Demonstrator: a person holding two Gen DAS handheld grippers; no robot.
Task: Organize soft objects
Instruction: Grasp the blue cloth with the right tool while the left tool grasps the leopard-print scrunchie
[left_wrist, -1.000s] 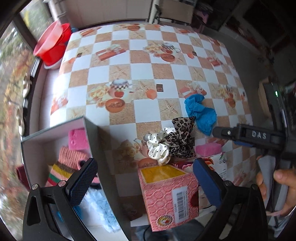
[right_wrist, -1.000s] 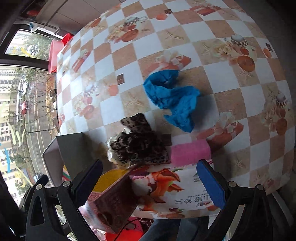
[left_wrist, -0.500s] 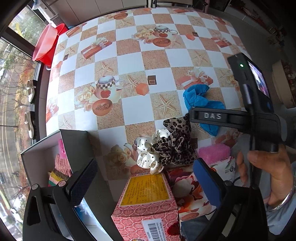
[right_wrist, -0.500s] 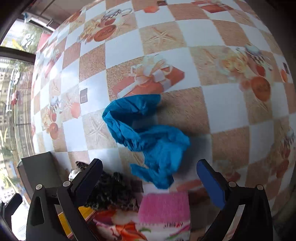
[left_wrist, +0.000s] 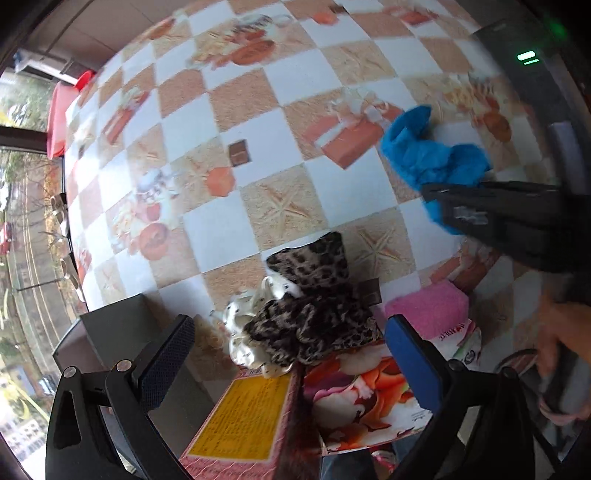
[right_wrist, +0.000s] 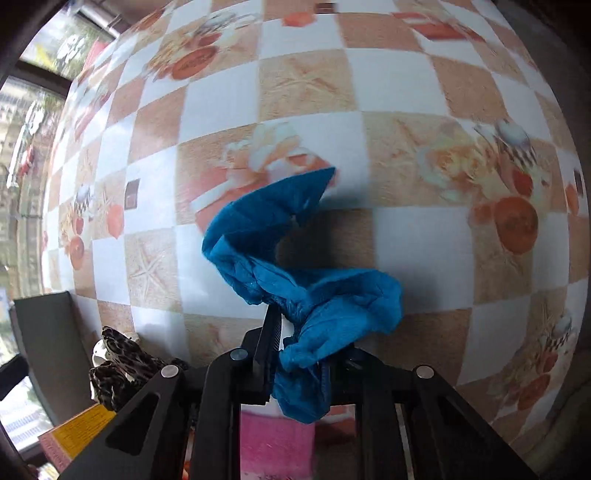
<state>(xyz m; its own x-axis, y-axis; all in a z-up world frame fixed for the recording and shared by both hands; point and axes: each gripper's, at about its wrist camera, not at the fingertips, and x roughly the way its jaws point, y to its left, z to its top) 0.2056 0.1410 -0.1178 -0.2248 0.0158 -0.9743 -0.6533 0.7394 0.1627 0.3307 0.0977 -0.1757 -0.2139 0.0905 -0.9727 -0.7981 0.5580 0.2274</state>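
My right gripper (right_wrist: 301, 354) is shut on the near end of a crumpled blue cloth (right_wrist: 295, 266), whose far end trails on the checkered table. The left wrist view shows the same blue cloth (left_wrist: 432, 158) at the right with the right gripper (left_wrist: 436, 195) on it. My left gripper (left_wrist: 291, 350) is open and empty, above a leopard-print scrunchie (left_wrist: 317, 306) and a white dotted scrunchie (left_wrist: 243, 325). A pink sponge (left_wrist: 428, 306) lies to their right.
A grey storage box (left_wrist: 107, 332) stands at the lower left. A pink carton with a yellow label (left_wrist: 243, 424) and a floral packet (left_wrist: 365, 398) lie at the table's near edge. A red basin (left_wrist: 61, 110) sits at the far left corner.
My right gripper moved forward onto the blue cloth and shut on it. My left gripper moved forward over the scrunchies, staying open.
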